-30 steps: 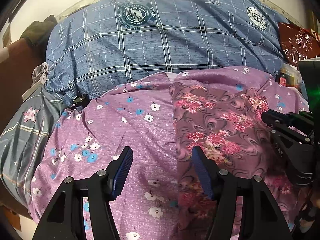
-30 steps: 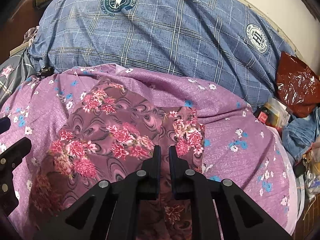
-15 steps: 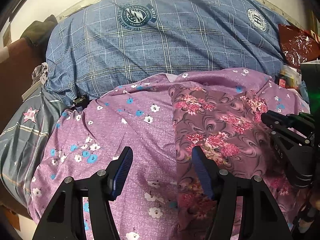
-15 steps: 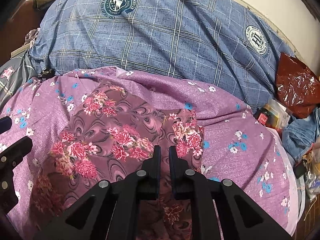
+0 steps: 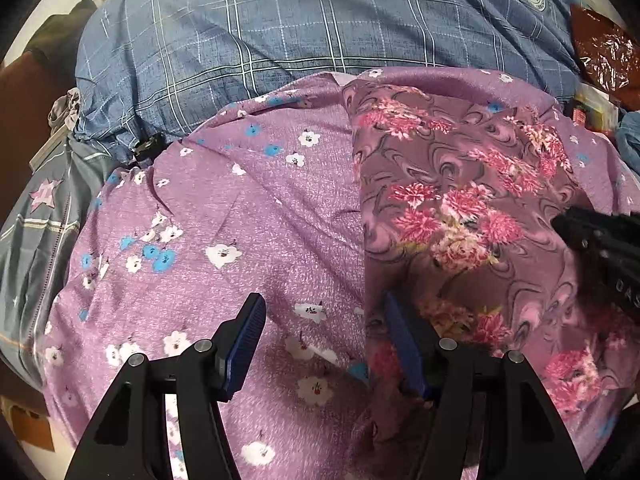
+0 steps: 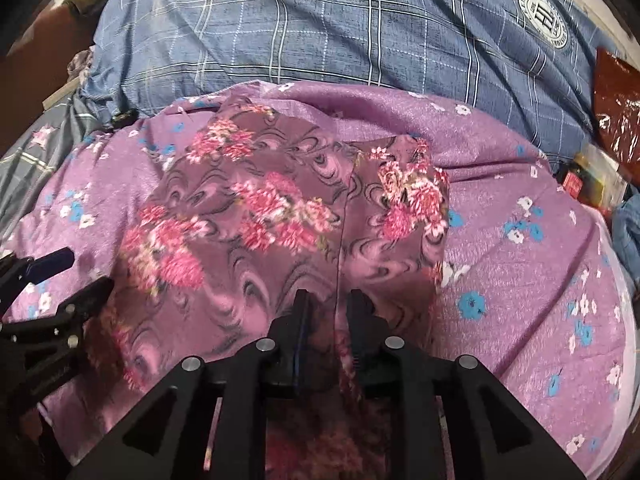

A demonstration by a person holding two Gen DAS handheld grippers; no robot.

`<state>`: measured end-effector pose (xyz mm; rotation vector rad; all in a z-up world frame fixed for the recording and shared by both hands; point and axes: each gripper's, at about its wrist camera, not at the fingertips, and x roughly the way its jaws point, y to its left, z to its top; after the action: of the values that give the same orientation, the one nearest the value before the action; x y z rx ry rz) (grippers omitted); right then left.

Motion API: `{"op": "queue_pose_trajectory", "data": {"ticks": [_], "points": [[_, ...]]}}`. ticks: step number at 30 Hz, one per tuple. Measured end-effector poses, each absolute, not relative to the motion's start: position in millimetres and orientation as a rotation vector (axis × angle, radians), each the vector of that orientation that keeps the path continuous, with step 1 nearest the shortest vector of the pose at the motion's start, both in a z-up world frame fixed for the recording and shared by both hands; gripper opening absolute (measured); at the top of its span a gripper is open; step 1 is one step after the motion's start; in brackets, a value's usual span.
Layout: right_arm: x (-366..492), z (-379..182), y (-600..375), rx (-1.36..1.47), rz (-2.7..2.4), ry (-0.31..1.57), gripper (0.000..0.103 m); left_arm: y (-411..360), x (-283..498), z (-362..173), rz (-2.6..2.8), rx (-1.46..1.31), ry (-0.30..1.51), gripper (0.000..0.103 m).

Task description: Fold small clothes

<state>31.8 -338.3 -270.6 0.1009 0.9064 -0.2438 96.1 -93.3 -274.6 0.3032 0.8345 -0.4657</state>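
A mauve garment [image 5: 460, 208] [image 6: 256, 224] with pink flowers and swirls lies flat on a purple blanket [image 5: 248, 216] [image 6: 520, 272] dotted with small white and blue flowers. My left gripper [image 5: 326, 336] is open, low over the garment's left edge. Its right blue pad [image 5: 402, 344] sits at that edge and its left pad is over bare blanket. My right gripper [image 6: 329, 304] hangs close over the garment's near part by a seam. Its jaws are opening, with a narrow gap and cloth under them, not pinched. Each gripper shows in the other's view: the right gripper [image 5: 600, 248], the left gripper [image 6: 68, 280].
A bulky blue plaid quilt [image 5: 320, 40] [image 6: 360, 32] rises behind the blanket. A red-brown plastic bag [image 6: 616, 108] and small packets [image 6: 592, 180] lie at the right. Grey bedding with a star [image 5: 44, 216] drops off at the left, near a small black object [image 5: 148, 148].
Both grippers have sunk closer to the garment and tipped further down. The right gripper's jaws, nearly together before, have parted a little. The left gripper's jaws stay wide.
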Motion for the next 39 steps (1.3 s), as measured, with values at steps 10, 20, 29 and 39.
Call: {"op": "queue_pose_trajectory", "data": {"ticks": [10,20,29,39], "points": [[-29,-273,-334,0.303,-0.211,0.919,0.031,-73,59,-278,-0.543,0.337,0.845,0.062],[-37,-245,-356,0.428,-0.190,0.808,0.053,-68,73,-251,-0.624,0.271,0.816,0.060],[-3,-275,-424,0.714,-0.145,0.851,0.064,-90,151,-256,-0.725,0.161,0.936,0.060],[11,-293,-453,0.829,-0.071,0.866,0.068,-87,214,-287,-1.066,-0.058,1.180,0.062]]}}
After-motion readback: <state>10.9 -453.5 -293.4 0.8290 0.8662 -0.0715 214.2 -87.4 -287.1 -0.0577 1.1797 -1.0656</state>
